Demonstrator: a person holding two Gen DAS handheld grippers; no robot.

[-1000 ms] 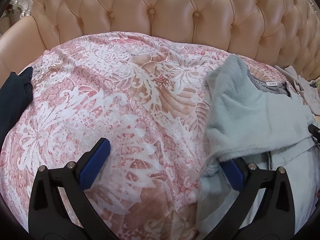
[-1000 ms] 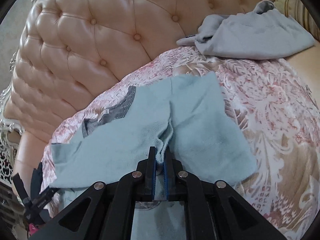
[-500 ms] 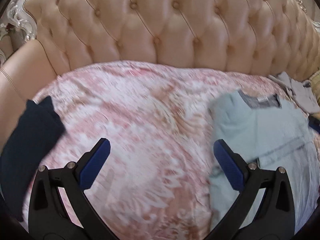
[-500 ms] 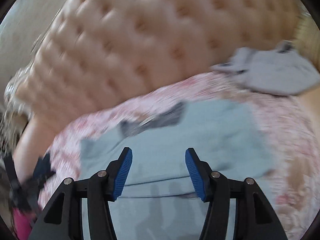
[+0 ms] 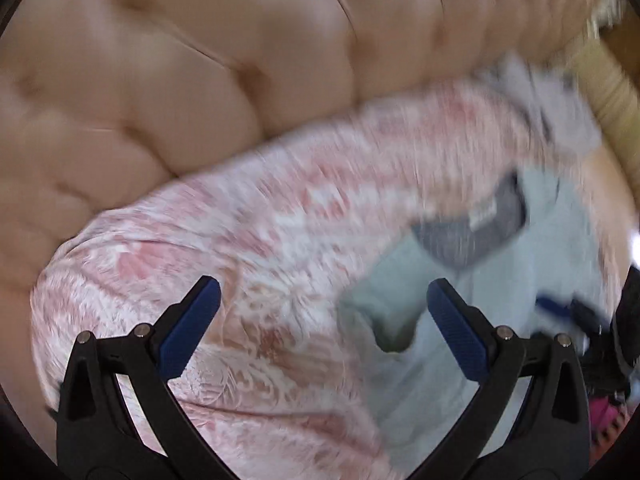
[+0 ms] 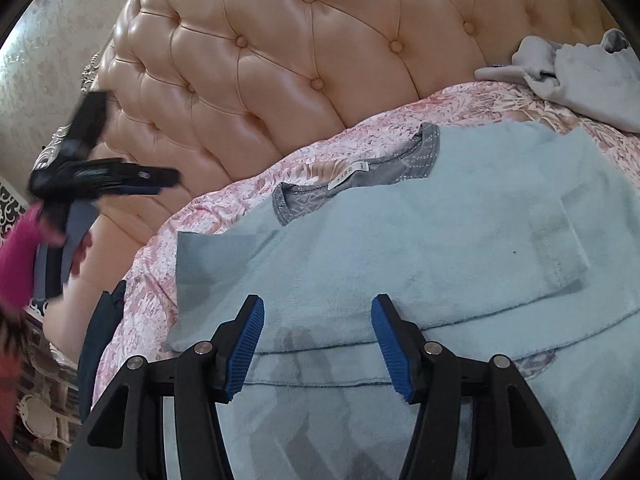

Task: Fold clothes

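Observation:
A light blue fleece top [image 6: 400, 248] with a grey collar [image 6: 360, 176] lies flat on the pink floral cover [image 6: 160, 260], its right sleeve folded across the body. My right gripper [image 6: 318, 303] hovers over the top's lower part; its jaws are opening and the pads press on nothing. In the blurred left wrist view, my left gripper [image 5: 322, 286] is open above the cover, just left of the top [image 5: 500, 280]. The right wrist view shows the left gripper [image 6: 80, 176] raised at far left, held by a hand in a pink sleeve [image 6: 16, 264].
The tufted peach sofa back [image 6: 280, 60] rises behind the cover. A crumpled grey garment [image 6: 580, 76] lies at the back right. A dark navy garment [image 6: 100, 340] hangs at the cover's left edge.
My right gripper went from shut on a fold of the blue top to open, and drew back; the sleeve now lies flat. My left gripper swung and rolled, staying open.

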